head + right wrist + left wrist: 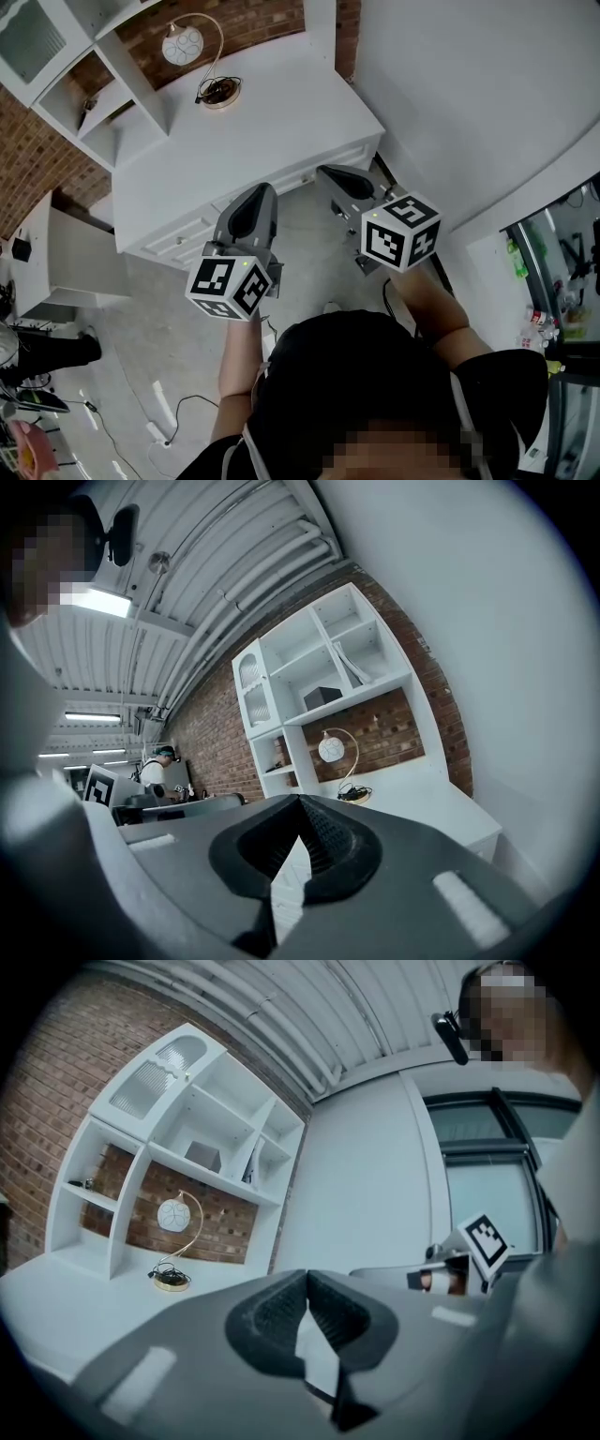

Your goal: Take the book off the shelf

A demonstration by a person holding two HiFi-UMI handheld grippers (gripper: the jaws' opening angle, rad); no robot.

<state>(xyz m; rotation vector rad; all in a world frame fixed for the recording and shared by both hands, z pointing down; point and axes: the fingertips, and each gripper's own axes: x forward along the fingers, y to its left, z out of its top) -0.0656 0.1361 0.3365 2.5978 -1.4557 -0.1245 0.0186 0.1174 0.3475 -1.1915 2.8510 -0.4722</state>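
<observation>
the person's (375,370) dark-clad shoulders fill the bottom of the head view, with both forearms reaching forward. the left tool (263,187) and the right tool (323,170) are held side by side, a little apart, above the grey floor (141,337) in front of a white tabletop (281,112). each has its marker cube (232,286) toward the person. in the left gripper view the left tool's padded jaws meet at their tips with nothing between them. in the right gripper view the right tool's jaws are likewise pressed together and empty. neither tool touches anything.

the tabletop has drawers (183,239) in its front and carries a lamp (183,44) with a round pale globe on a curved gold stem. the lamp's base, with a coiled cord, stands near the back edge. behind it a white shelf (361,694) rises against a brick wall (202,733). the book (350,664), thin and pale, leans tilted in the right-hand compartment of the shelf above the lamp, well apart from both tools. in the compartment just left of it sits a dark box (322,697). the shelf's top left compartment has an arched glass door (248,672). far off at the left of the right gripper view, another person (155,769) in a cap stands near the brick wall.
</observation>
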